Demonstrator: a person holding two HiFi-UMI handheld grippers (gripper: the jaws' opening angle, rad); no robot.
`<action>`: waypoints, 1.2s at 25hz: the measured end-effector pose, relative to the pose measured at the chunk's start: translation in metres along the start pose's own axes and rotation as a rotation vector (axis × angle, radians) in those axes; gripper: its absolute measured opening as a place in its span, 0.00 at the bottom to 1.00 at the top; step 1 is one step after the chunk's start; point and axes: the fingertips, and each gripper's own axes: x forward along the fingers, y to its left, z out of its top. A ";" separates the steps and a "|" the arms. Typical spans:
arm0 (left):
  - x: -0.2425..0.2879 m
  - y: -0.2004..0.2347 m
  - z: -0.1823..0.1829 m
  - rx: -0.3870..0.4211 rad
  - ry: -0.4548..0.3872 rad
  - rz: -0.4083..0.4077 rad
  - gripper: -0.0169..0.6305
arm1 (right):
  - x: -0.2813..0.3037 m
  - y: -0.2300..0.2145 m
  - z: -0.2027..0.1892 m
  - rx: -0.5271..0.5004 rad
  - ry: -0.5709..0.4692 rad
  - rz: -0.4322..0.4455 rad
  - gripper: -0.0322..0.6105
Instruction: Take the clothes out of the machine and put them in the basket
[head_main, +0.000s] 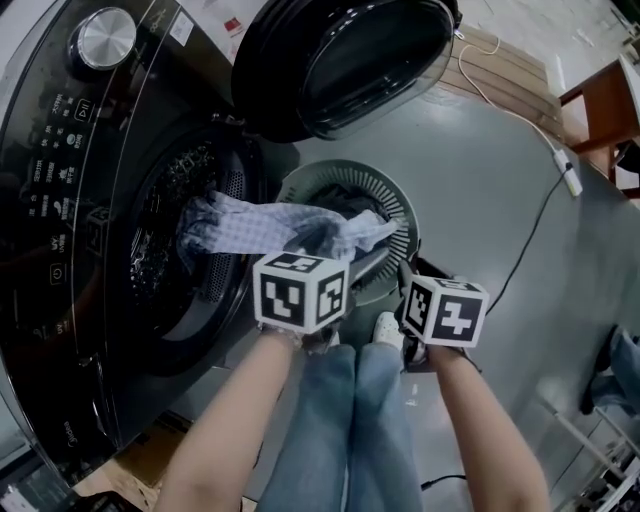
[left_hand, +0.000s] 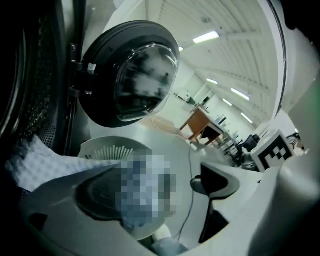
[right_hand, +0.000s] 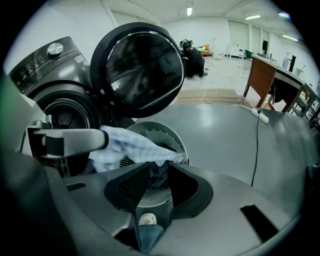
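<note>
A light checked cloth (head_main: 262, 222) stretches from the washing machine's drum (head_main: 165, 235) to the round grey basket (head_main: 398, 205) on the floor in front of it. My right gripper (right_hand: 157, 176) is shut on the cloth's darker end above the basket (right_hand: 176, 139). My left gripper (left_hand: 155, 190) stands open beside the cloth (left_hand: 40, 162), its pads wide apart and pressing on nothing. In the right gripper view, one left gripper finger (right_hand: 70, 142) lies against the cloth (right_hand: 134, 146). In the head view, both marker cubes hide most of the jaws.
The machine's round door (head_main: 345, 60) hangs open above the basket. A white cable with a plug strip (head_main: 568, 178) runs over the grey floor at right, near a wooden desk (head_main: 605, 100). The person's jeans and shoes (head_main: 388, 326) stand just behind the basket.
</note>
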 end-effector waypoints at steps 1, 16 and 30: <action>0.003 0.005 -0.004 0.034 0.019 0.051 0.79 | 0.001 0.000 0.000 -0.003 0.001 0.000 0.23; -0.044 0.166 -0.046 0.137 0.167 0.506 0.82 | 0.028 0.021 -0.015 -0.045 0.050 -0.001 0.23; -0.076 0.307 -0.064 0.204 0.322 0.787 0.82 | 0.070 0.064 -0.027 -0.086 0.062 0.023 0.23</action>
